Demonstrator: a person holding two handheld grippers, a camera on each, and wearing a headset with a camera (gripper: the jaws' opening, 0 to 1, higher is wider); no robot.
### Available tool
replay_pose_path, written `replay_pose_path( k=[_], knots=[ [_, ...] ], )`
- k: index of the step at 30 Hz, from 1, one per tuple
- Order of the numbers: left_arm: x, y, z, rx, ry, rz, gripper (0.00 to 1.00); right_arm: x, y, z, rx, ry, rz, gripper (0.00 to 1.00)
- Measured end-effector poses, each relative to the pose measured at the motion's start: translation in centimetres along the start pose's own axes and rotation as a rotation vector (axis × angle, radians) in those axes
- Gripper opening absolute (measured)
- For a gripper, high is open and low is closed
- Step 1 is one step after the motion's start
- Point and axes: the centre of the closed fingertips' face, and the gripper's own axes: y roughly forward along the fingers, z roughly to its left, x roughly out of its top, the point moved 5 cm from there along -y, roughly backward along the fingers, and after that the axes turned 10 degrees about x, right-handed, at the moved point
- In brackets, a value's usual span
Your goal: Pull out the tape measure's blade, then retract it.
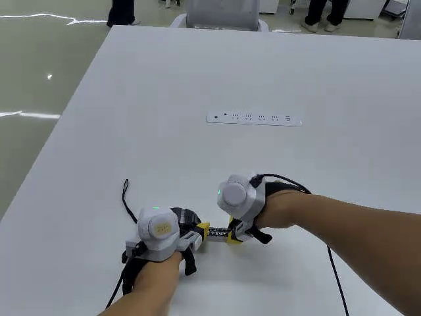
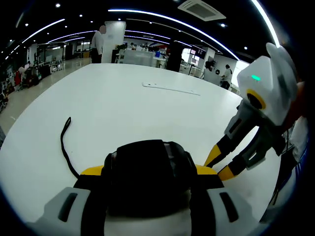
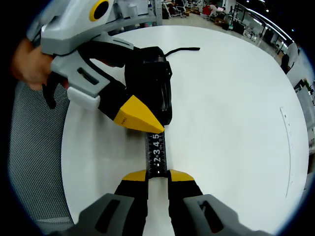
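Observation:
A black tape measure (image 2: pixel 147 169) sits on the white table (image 1: pixel 230 85), clamped between the yellow-tipped jaws of my left gripper (image 2: pixel 147 172). Its black wrist strap (image 2: pixel 65 142) trails off to the left. In the head view the case (image 1: pixel 186 220) lies beside the left gripper (image 1: pixel 197 232). A short length of blade (image 3: pixel 156 150) with printed numbers runs out of the case (image 3: pixel 150 81) to my right gripper (image 3: pixel 157 174), which is shut on the blade's end. The right gripper (image 1: pixel 231 234) stands just right of the left one, with the blade (image 1: pixel 218 232) bridging them.
A white power strip (image 1: pixel 254 118) lies flat near the table's middle. A grey chair back (image 1: pixel 222 13) stands at the far edge, with people's legs behind it. A black cable (image 1: pixel 332 263) runs along the right forearm.

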Motion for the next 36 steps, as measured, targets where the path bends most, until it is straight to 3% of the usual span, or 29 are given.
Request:
replay_pose_path(
  k=[25, 36],
  knots=[
    [0.0, 0.0, 0.0, 0.001, -0.004, -0.001, 0.66, 1.2, 0.3, -0.1, 0.001, -0.023, -0.02, 0.13],
    [0.1, 0.1, 0.1, 0.0, -0.004, -0.001, 0.66, 1.7, 0.4, 0.0, 0.01, -0.016, -0.064, 0.13]
  ],
)
